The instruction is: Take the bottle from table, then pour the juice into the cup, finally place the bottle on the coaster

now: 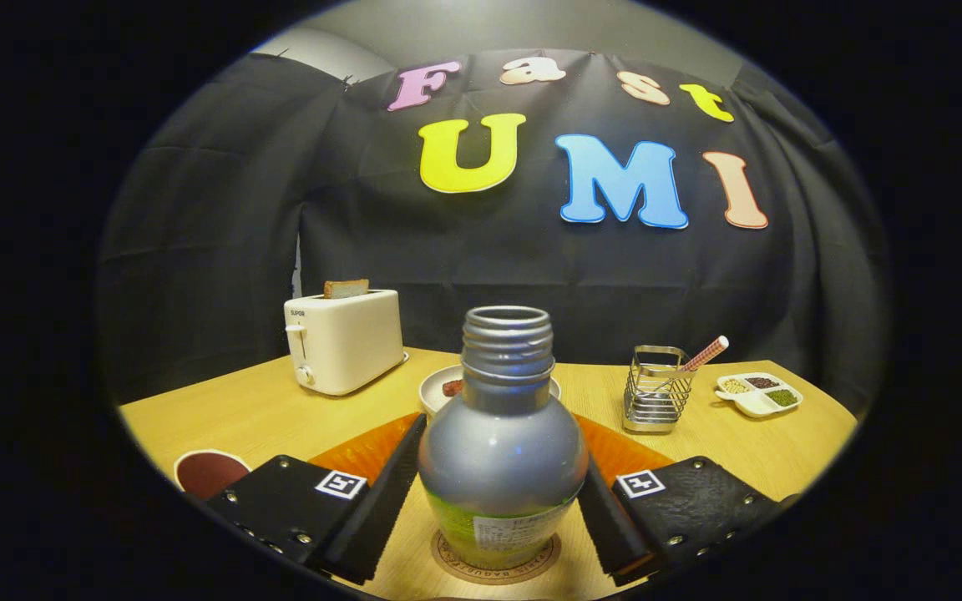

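Warm, even light falls from above, leaving the bench [281, 409] bright yellow beyond the gripper [498, 501]. The bottle [502, 434], between the fingers and touched by both, carries a soft pale sheen on its shoulder and a faint bluish glint at its neck. Shadows are short and soft, as under the toaster [346, 340] and wire basket [655, 389] farther ahead. The booth's cloth wall stays dim. Fisheye distortion curves the bench edge, and focus softens toward the rim.
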`<action>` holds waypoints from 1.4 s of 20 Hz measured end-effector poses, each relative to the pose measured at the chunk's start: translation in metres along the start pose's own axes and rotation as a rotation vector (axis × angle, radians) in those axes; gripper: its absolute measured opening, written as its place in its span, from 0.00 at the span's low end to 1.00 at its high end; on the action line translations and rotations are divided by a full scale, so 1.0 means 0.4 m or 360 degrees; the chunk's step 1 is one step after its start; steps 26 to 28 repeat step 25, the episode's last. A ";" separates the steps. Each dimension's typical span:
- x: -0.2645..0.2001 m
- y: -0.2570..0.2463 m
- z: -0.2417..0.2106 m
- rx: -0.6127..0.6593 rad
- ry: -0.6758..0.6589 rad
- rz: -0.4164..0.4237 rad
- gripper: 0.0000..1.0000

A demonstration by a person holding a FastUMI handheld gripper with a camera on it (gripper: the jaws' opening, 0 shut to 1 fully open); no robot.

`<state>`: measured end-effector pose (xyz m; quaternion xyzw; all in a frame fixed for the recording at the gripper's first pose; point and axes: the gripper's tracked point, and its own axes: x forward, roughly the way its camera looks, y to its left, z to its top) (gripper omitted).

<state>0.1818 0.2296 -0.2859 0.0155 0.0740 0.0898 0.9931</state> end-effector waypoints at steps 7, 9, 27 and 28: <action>-0.158 -0.045 0.238 0.0240 -0.0172 0.0007 0.96; -0.208 -0.103 0.325 0.0236 -0.0201 -0.0022 0.96; -0.500 -0.286 0.600 0.0080 -0.0120 -0.0126 0.97; -0.500 -0.286 0.600 0.0080 -0.0120 -0.0126 0.97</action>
